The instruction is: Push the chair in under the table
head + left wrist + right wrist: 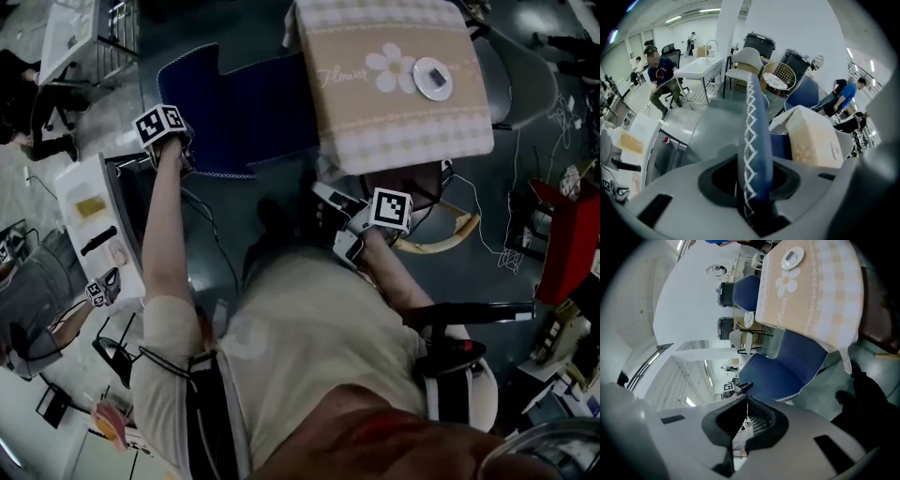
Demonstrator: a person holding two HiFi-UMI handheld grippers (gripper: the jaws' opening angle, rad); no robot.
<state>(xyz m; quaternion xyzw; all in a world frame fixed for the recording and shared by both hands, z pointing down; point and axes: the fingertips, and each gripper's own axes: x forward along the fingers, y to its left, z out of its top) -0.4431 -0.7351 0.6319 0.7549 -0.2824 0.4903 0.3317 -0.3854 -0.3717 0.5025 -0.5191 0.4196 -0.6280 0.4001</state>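
Blue padded chair [234,103] stands at 9 o'clock of the desk [356,117]. Its near side reaches the hem of the checked cloth [403,141]; most of the seat is still out in the open. Not yet pushed home, as I read it.

Left gripper [751,185]: jaws clamped on the stitched rim of the chair back, near one corner. Right gripper [746,420]: jaws together with nothing between them, hanging at 6 o'clock of the desk, clear of the chair.

Risks from here:
- One-corner hold. A push through that single point would likely swing the chair round rather than send it straight. Cause: force off the chair's middle and no second contact.
- Thin rim. The padding is soft and the stitched edge narrow, so the jaws could slide along it or peel off under a firm shove.
- Cloth overhang. The hem hangs low on the chair's side. If the seat or back catches it, the cloth drags, and the white dish [432,79] at the desk's 1 o'clock rides with it.
- Desk legs are hidden under the cloth and cannot be placed. A blind push could jam a chair leg against one.
- Floor clutter. A white cable [487,234] and a curved wooden piece [450,236] lie at 5 o'clock of the desk, near the person's feet: a tripping or snagging hazard on a step forward.
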